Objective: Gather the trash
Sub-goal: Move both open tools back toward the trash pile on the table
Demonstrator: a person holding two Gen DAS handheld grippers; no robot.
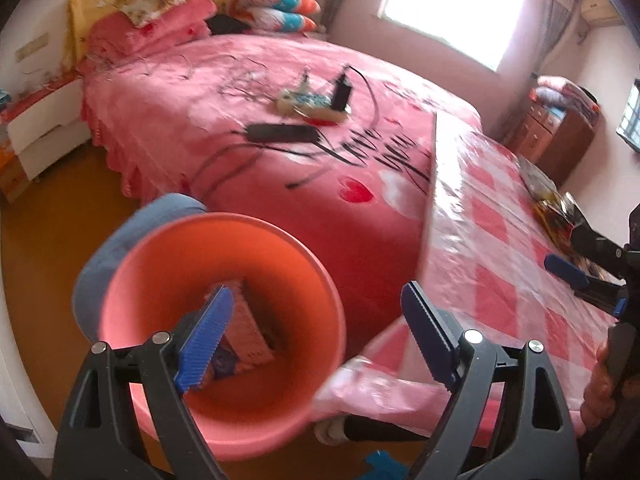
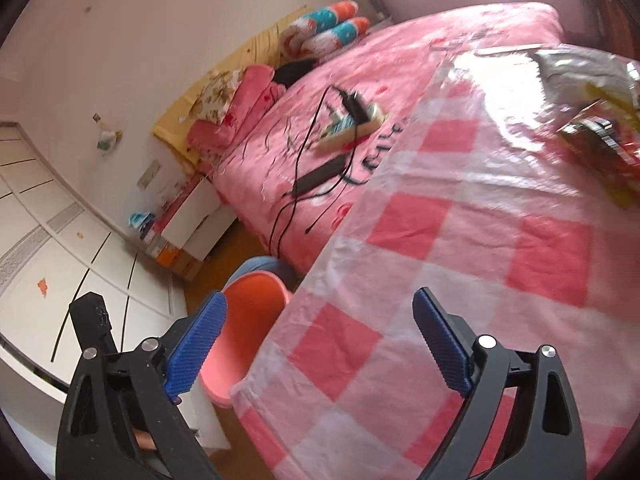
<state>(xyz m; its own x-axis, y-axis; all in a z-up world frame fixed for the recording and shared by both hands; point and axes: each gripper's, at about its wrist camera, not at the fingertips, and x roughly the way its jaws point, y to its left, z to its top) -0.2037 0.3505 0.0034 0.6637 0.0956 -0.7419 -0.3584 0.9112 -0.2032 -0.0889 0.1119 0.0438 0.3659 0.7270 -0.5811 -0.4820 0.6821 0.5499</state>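
A pink bucket (image 1: 224, 320) stands on the floor beside the table with the pink checked cloth (image 1: 500, 248). A pinkish carton (image 1: 248, 340) lies inside it. My left gripper (image 1: 316, 336) is open and empty just above the bucket's rim. The bucket also shows in the right wrist view (image 2: 240, 340). My right gripper (image 2: 320, 344) is open and empty over the table's near edge (image 2: 420, 280). Crumpled snack wrappers (image 2: 596, 128) lie at the table's far right; they also show in the left wrist view (image 1: 548, 200).
A bed with a pink cover (image 1: 260, 120) stands behind the table, with a power strip, a charger and cables (image 1: 312, 104) on it. A blue stool (image 1: 132, 240) stands behind the bucket. A white nightstand (image 1: 44, 132) is at the left. White cupboards (image 2: 60, 260) line the wall.
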